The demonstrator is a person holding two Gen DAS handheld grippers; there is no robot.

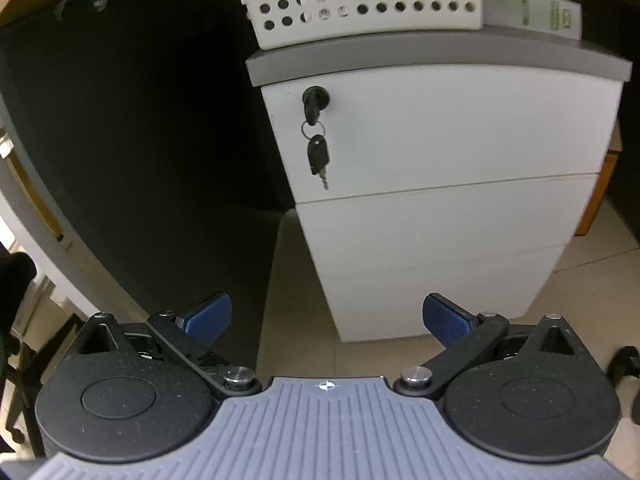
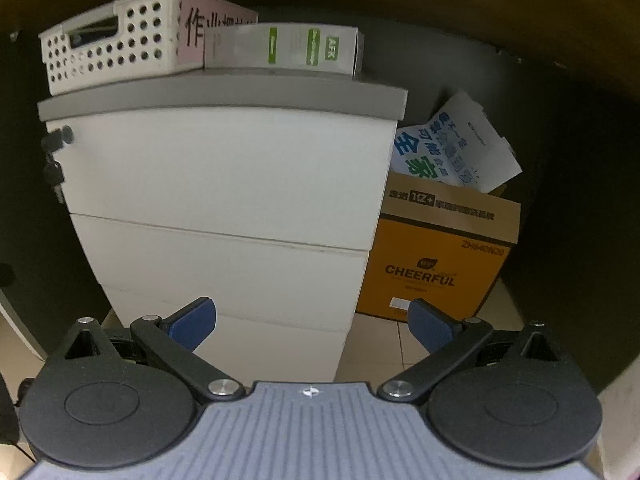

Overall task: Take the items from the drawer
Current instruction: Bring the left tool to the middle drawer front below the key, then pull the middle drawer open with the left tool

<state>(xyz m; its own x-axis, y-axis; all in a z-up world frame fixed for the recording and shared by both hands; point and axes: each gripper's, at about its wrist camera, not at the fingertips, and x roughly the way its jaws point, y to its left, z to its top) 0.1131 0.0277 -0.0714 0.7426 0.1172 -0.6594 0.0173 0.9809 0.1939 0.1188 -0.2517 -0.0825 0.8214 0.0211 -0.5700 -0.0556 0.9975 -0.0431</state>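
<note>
approach step: left gripper (image 1: 327, 318) and right gripper (image 2: 312, 322) both spread, empty, short of the drawer unit (image 1: 436, 196) (all drawers closed). next: grip a drawer front edge and pull.

A white three-drawer cabinet (image 1: 440, 184) is seen standing upright on the floor, all drawers shut.

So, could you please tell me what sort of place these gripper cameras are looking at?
Most likely an office, under a desk: a white drawer cabinet with keys hanging in its lock, a perforated basket on top, and a cardboard box beside it on the tiled floor.
</note>
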